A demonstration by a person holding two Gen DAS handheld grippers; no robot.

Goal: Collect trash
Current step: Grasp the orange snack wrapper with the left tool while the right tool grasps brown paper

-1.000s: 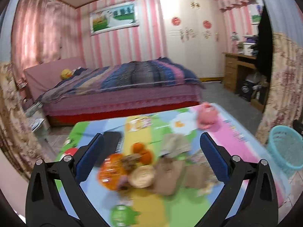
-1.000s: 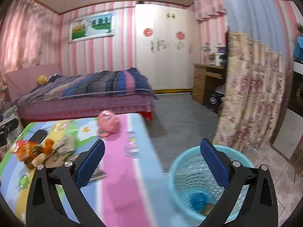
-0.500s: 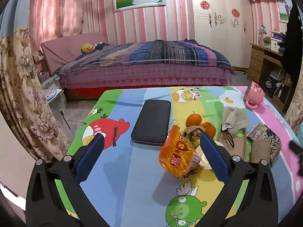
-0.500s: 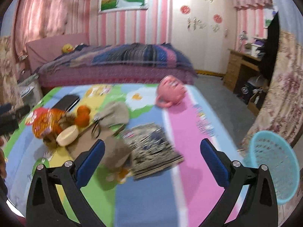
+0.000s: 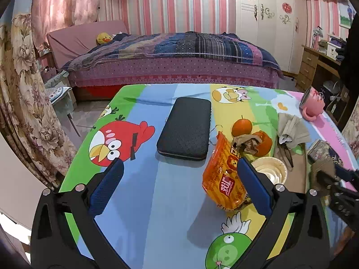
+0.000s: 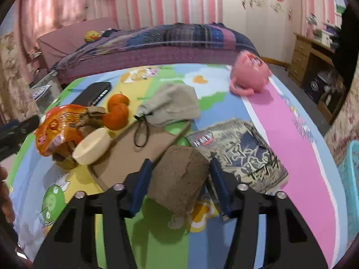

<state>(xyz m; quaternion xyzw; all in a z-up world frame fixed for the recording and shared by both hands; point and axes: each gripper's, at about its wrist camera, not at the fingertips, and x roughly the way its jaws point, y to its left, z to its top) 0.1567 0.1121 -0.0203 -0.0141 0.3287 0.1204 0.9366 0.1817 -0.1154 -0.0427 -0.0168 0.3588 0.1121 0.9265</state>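
Note:
On the cartoon tablecloth (image 5: pixel 139 192) lies a pile of trash. My right gripper (image 6: pixel 179 168) is closing around a crumpled brown paper lump (image 6: pixel 179 179), and both blue pads touch its sides. The left wrist view shows that lump (image 5: pixel 323 168) at the far right, with the right gripper behind it. My left gripper (image 5: pixel 179 188) hangs open just above the table. Its right finger (image 5: pixel 253 186) stands in front of an orange snack bag (image 5: pixel 222 172), which is beside the jaws and not between them. The snack bag (image 6: pixel 58 130) also lies at the left of the right wrist view.
Near the bag are a black case (image 5: pixel 186 130), two oranges (image 5: pixel 241 127), a cream bowl (image 5: pixel 269 170), a grey cloth (image 5: pixel 291 127) and a pink mug (image 5: pixel 313 105). A flat cardboard sheet (image 6: pixel 139 152) and a patterned packet (image 6: pixel 246 152) flank the lump. A turquoise basket (image 6: pixel 350 179) stands off the table's right side.
Both grippers came down and closer to the table. The right one swung left from the basket to the pile and narrowed around the brown lump. The left stayed open.

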